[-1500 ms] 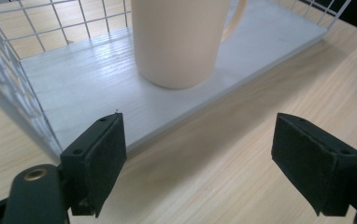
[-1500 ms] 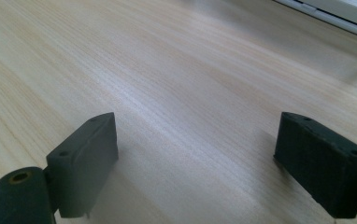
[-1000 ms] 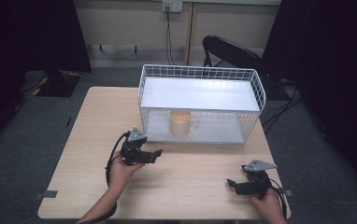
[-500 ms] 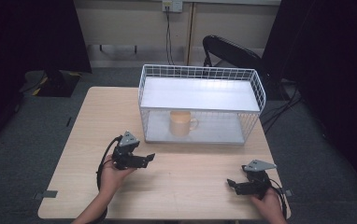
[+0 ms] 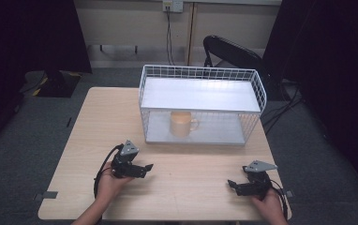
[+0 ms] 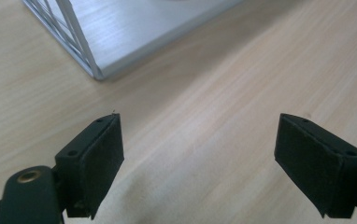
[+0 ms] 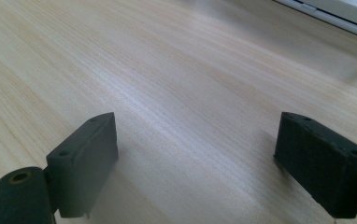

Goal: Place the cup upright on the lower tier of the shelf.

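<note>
**Both claws apart and empty, mug sits in the rack's lower level**

Landmark: the white wire rack [image 5: 200,105] at the far middle of the counter [image 5: 93,122]. All positions relative to it.

- Mug [image 5: 182,123]: tan, upright, on the rack's lower shelf, under the grey top shelf. Roughly centred, a bit left of the rack's middle. Handle points toward the rack's right end. Nothing is touching it.
- My left claw [image 5: 145,167]: on my side of the rack, just off its near left corner, low over the counter. Tips point toward the right, along the rack's front edge. Jaws stand wide apart, nothing between them but bare wood. In the left gripper view the rack's near corner and the edge of its lower shelf [image 6: 120,35] sit ahead and to the left of the pads [image 6: 99,156], close but not touching.
- My right claw [image 5: 232,183]: also on my side of the rack, below its right end, farther from it than the left one, near the counter's near edge. Tips point left. Jaws wide apart, holding nothing. The right gripper view has plain wood grain between the pads [image 7: 92,158].
- The two claws are well apart from each other, tips facing inward.
- Beyond the rack, off the counter: a black chair [image 5: 233,51] on the floor.
</note>
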Tool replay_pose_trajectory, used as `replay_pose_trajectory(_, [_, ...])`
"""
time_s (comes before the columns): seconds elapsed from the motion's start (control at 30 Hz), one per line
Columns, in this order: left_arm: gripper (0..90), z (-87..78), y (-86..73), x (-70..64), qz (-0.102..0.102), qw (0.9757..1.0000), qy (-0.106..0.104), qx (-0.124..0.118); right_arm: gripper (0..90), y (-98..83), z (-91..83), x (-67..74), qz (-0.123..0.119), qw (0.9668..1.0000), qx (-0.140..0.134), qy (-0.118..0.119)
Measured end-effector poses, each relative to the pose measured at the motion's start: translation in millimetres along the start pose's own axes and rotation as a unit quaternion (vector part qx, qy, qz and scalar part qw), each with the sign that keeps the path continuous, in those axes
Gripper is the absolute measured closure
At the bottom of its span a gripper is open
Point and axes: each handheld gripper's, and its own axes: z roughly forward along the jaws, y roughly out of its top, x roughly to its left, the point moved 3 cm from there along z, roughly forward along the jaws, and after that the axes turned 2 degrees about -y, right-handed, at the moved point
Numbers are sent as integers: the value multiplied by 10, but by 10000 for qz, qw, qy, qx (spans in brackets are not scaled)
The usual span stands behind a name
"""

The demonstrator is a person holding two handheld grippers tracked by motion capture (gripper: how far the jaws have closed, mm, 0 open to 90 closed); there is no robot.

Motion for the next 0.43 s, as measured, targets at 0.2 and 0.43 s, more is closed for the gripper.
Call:
replay_pose_trajectory(0.2, [156,60,-85,-55,109,9998,0,135,125,0,0,0,-2,10000,1,-1])
replay_pose_trajectory(0.43, [154,115,-167,-45,179,9993,103,307,125,0,0,0,0,10000,1,-1])
